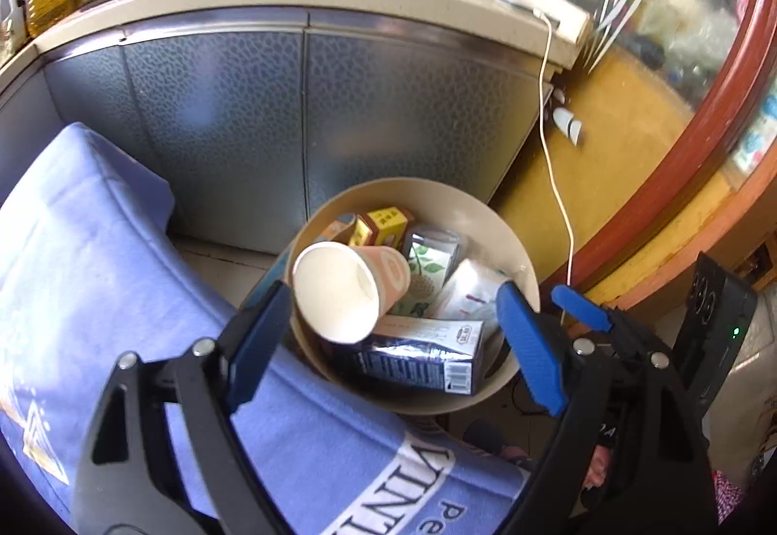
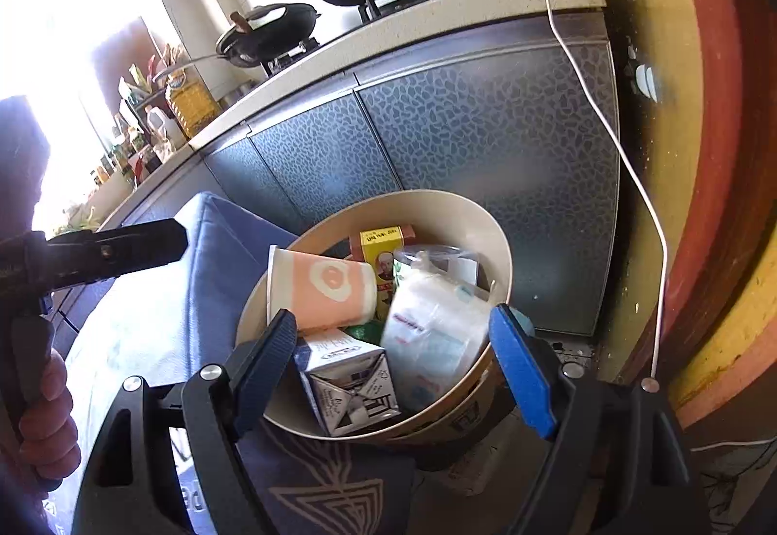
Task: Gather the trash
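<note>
Your left tongs point(image 1: 393, 341) and right tongs point(image 2: 393, 365) gape empty; bin point(image 1: 505, 214) at frame centre holds cup point(image 1: 349, 287), cartons; looks nearly done.

Between the matt black plastic left gripper point(image 1: 388, 336) fingers with their ribbed blue pads point(image 1: 532, 350) sits a smooth beige plastic bin point(image 1: 527, 273) with a paper cup point(image 1: 347, 290), glossy cardboard carton point(image 1: 417, 353) and crinkly clear plastic bag point(image 2: 432, 331), blue cloth point(image 1: 97, 253) just left, pebbled metal-look cabinet doors point(image 1: 301, 117) beyond.
</note>
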Motion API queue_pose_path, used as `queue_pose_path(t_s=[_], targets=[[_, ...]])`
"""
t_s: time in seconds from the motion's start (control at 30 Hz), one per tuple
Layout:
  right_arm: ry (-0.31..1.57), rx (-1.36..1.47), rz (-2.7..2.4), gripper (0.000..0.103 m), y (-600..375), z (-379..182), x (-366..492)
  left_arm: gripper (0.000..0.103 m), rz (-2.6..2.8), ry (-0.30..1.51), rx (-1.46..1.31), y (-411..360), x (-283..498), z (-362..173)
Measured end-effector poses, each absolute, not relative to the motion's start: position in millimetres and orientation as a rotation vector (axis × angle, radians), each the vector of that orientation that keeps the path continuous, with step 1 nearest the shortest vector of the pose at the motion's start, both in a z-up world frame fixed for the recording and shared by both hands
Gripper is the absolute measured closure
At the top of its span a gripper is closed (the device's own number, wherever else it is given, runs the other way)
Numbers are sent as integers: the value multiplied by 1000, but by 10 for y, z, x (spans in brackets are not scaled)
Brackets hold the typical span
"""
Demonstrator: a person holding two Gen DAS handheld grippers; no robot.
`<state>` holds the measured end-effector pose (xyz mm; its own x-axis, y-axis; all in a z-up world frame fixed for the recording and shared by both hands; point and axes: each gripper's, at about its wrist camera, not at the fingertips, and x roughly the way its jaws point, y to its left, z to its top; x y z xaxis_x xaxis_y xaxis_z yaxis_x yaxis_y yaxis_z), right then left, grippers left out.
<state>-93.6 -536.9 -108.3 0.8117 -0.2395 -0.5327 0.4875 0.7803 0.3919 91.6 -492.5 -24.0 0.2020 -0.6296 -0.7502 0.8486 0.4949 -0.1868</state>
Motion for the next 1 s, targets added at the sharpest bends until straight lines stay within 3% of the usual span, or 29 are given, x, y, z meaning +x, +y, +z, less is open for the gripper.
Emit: queue_pose_path(t_s=[0.6,1.0], targets=[[459,686,-387,22,-4564,-740,-1445,17,-938,668,366,-3778,82,63],[431,605,-424,22,-4109,-361,-1663,17,-937,582,342,-3321,-258,308]])
